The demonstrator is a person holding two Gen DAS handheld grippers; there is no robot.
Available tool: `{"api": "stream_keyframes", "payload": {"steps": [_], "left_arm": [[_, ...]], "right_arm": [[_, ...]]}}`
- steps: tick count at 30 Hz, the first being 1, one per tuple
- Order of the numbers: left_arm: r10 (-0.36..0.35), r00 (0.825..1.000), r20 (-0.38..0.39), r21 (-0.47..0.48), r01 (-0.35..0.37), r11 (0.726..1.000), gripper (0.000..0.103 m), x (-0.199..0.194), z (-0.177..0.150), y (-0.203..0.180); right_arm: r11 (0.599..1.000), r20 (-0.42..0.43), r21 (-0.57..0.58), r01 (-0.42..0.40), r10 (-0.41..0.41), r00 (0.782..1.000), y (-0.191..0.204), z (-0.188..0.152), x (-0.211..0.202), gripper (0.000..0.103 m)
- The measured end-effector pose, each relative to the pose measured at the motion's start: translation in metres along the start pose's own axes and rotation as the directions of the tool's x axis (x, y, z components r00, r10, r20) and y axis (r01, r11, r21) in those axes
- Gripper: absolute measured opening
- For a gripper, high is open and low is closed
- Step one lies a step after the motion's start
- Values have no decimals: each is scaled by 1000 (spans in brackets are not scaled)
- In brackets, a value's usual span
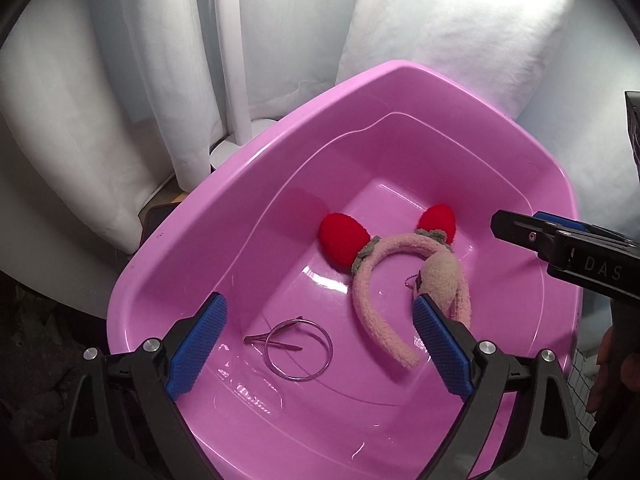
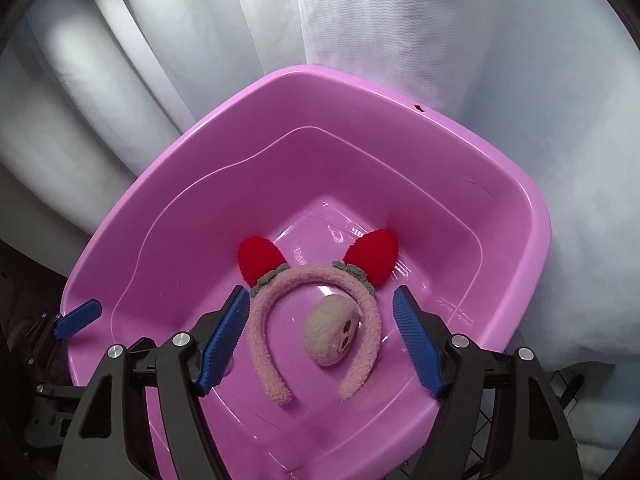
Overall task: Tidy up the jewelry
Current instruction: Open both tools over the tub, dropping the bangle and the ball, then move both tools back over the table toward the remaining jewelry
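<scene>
A pink plastic basin (image 1: 192, 232) (image 2: 520, 216) holds a fuzzy pink headband (image 1: 376, 316) (image 2: 264, 332) with two red strawberry ears, a beige plush ball (image 1: 440, 284) (image 2: 334, 332), a thin metal ring (image 1: 300, 350) and a metal clip (image 1: 272, 342). My left gripper (image 1: 318, 344) is open and empty above the basin's near side, over the ring. My right gripper (image 2: 320, 338) is open and empty, hovering over the headband and plush ball. It also shows in the left wrist view (image 1: 520, 228) over the basin's right rim. One left fingertip (image 2: 78, 318) shows at the basin's left rim.
White curtains and cushions (image 1: 460, 32) (image 2: 440, 40) stand behind the basin. A white pole with a round base (image 1: 236, 80) stands at the back left. A dark wire mesh (image 1: 584, 376) lies at the lower right.
</scene>
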State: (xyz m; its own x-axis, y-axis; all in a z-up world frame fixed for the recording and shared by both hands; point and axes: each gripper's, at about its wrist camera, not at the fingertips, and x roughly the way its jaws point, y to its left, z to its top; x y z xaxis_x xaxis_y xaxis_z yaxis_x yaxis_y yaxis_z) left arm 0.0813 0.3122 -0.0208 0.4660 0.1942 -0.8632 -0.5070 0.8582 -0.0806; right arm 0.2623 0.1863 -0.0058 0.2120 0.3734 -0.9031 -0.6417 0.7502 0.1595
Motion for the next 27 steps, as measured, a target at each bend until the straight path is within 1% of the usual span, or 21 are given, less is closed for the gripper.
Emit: {"api": "stream_keyframes", "payload": {"steps": [7, 16, 21, 27], "left_arm": [[3, 1000, 25, 20, -4, 1000, 92, -8, -1, 0], [-10, 997, 77, 34, 8, 999, 92, -29, -4, 3], [-28, 994, 103, 61, 22, 998, 93, -43, -10, 0], [-68, 989, 128, 117, 53, 992, 95, -60, -17, -11]], "right_arm": [[1000, 19, -2, 8, -8, 1000, 1, -3, -7, 71], [1000, 78, 3, -2, 1, 997, 8, -15, -31, 71], [1000, 125, 14, -15, 13, 992, 11, -29, -53, 71], [999, 174, 45, -4, -4, 985, 9, -53, -81, 71]]}}
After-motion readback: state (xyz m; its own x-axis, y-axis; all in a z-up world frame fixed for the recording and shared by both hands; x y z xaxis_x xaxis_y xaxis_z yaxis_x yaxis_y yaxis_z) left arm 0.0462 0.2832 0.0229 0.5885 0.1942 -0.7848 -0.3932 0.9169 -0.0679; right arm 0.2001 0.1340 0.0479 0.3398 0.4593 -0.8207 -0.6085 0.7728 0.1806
